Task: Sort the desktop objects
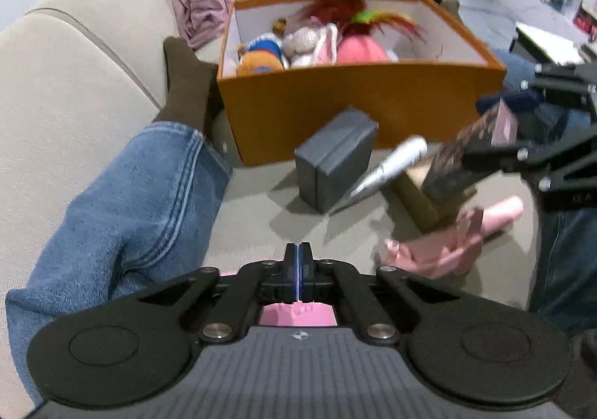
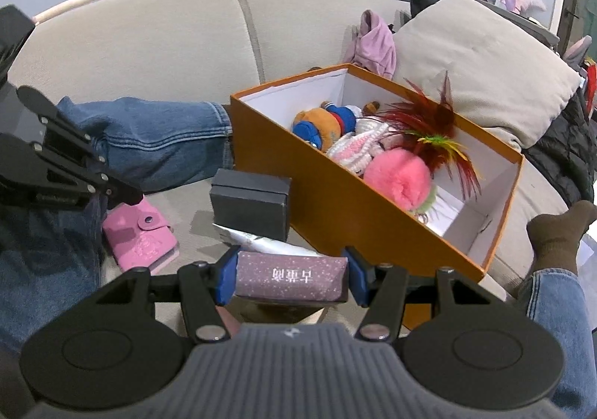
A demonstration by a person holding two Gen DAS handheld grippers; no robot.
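While the right claw pinches a purple box, the left claw is pressed together; a grey box fronts the orange bin.

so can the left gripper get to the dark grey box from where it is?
Probably yes. The dark grey box stands on the sofa ahead of the left gripper with bare cushion between. But the jaws are shut and must open first, and the right gripper with its purple box hangs close beside it.
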